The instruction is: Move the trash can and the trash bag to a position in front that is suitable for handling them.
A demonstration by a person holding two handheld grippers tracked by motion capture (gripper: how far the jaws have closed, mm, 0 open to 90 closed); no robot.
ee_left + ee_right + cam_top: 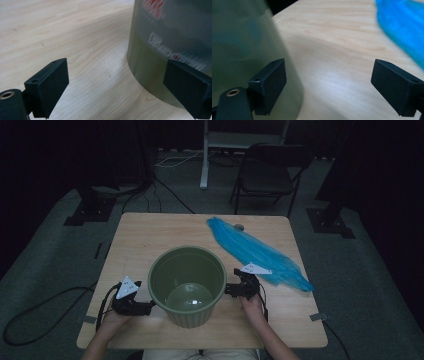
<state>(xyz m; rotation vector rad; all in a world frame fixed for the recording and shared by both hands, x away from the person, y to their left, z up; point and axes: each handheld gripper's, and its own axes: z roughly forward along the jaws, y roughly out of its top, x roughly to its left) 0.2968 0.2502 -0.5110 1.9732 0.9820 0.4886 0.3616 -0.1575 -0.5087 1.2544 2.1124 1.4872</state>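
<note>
Two grippers, left (148, 307) and right (229, 289), both spread wide, holding nothing, flanking green bucket (187, 285) at near table (150, 235) edge; perhaps just touching its wall. Beyond right: blue bag (257, 254).

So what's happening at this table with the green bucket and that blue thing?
A person sits at a wooden table with a hand-held tool in each hand. The left tool and the right tool sit on either side of a green plastic bin, both with jaws open and right up against its wall, gripping nothing yet. A crumpled blue plastic bag lies untouched on the table beyond the right tool. The bin's inside looks bare, so the bag is not yet in it.
</note>
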